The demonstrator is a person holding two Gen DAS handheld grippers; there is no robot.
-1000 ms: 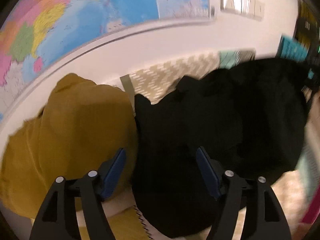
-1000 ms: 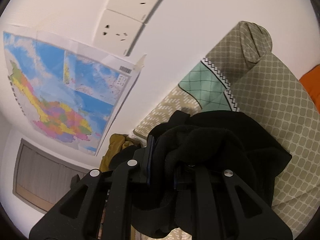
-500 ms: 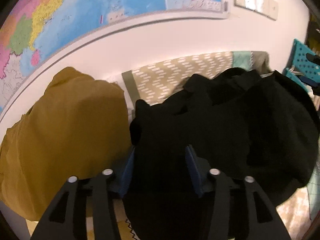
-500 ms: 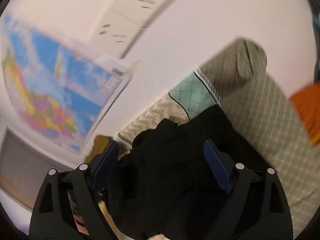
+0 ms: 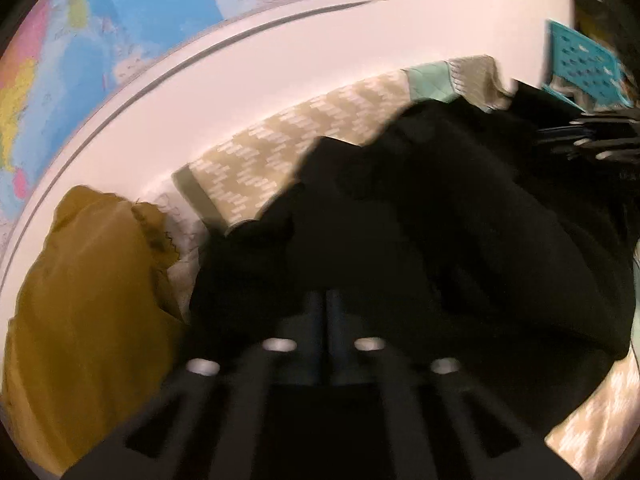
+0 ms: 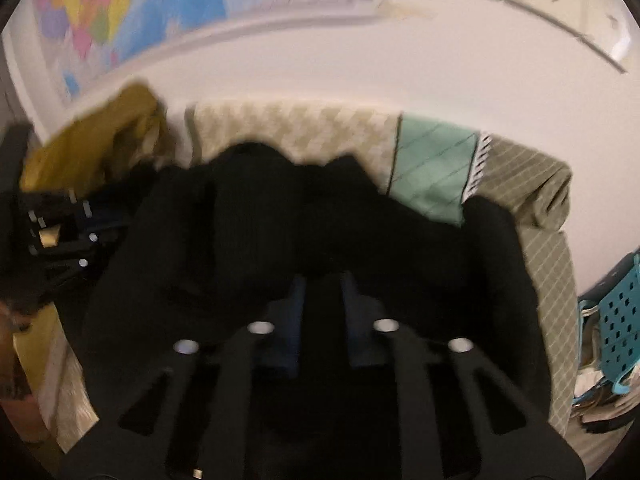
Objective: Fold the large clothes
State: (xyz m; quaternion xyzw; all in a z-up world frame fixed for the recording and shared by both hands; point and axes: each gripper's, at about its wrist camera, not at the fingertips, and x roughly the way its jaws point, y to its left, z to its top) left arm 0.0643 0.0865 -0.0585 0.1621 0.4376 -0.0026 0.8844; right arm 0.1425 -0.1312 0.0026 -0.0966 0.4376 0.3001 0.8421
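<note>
A large black garment lies bunched on a patterned sofa. My left gripper is shut on a fold of the black garment near its left edge. In the right wrist view the same black garment fills the middle. My right gripper has its jaws close together with black cloth between the blue pads; it is shut on the garment. The right gripper also shows in the left wrist view, and the left gripper in the right wrist view. Both views are blurred.
A mustard-yellow garment lies piled at the sofa's left end, also in the right wrist view. A world map hangs on the white wall. A teal perforated basket stands right of the sofa arm.
My left gripper went from wide open to shut on the black garment. My right gripper let go of the cloth, opened, swung round and closed on the garment again.
</note>
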